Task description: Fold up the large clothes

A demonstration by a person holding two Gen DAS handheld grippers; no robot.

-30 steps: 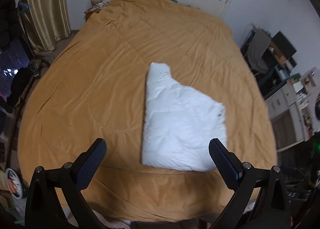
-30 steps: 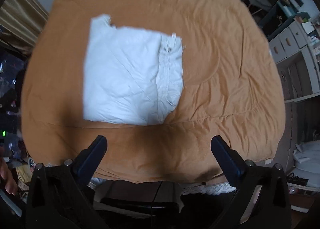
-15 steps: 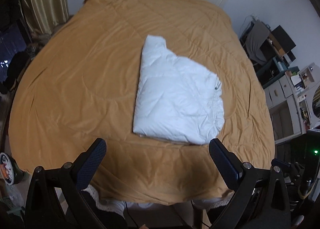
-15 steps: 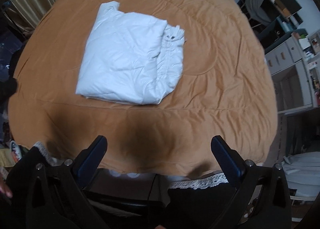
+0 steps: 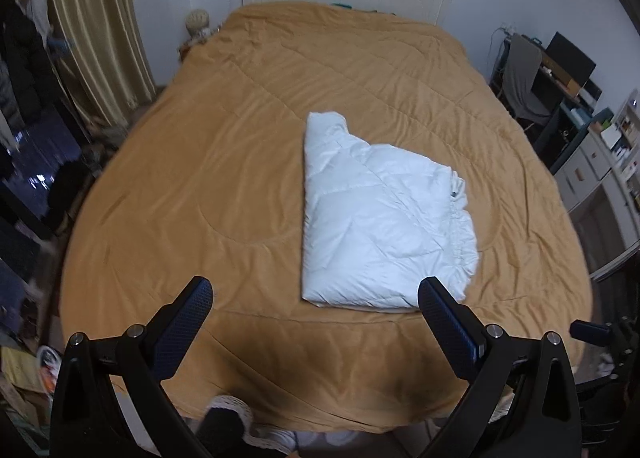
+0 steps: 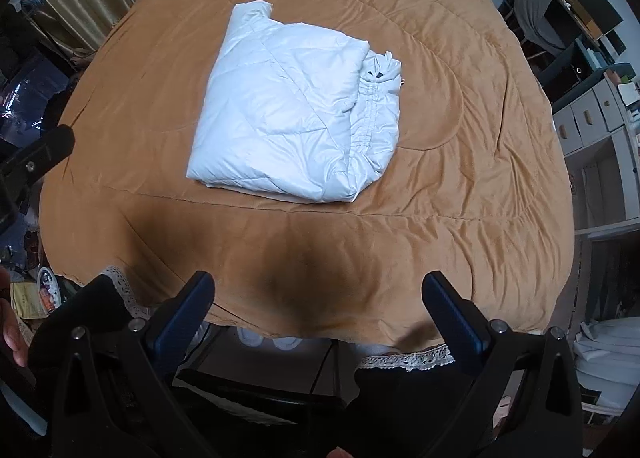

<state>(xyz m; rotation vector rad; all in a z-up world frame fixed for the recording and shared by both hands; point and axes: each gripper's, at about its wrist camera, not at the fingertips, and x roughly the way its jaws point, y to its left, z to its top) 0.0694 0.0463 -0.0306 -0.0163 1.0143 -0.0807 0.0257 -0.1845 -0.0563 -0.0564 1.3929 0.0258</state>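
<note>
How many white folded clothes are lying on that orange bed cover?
1: a white puffy jacket, folded into a bundle, lies on the orange bed cover, toward its near end. Nothing else white lies there.

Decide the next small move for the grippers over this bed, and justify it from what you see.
Probably keep both back: the white padded garment already lies as a compact folded bundle on the orange bedspread, and the left gripper and right gripper are open, holding nothing.

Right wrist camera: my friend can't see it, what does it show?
A folded white coat lies on a bed with a tan blanket. The right claw is open and empty near the bed's foot, not touching the coat. Shelves stand on the right.
</note>
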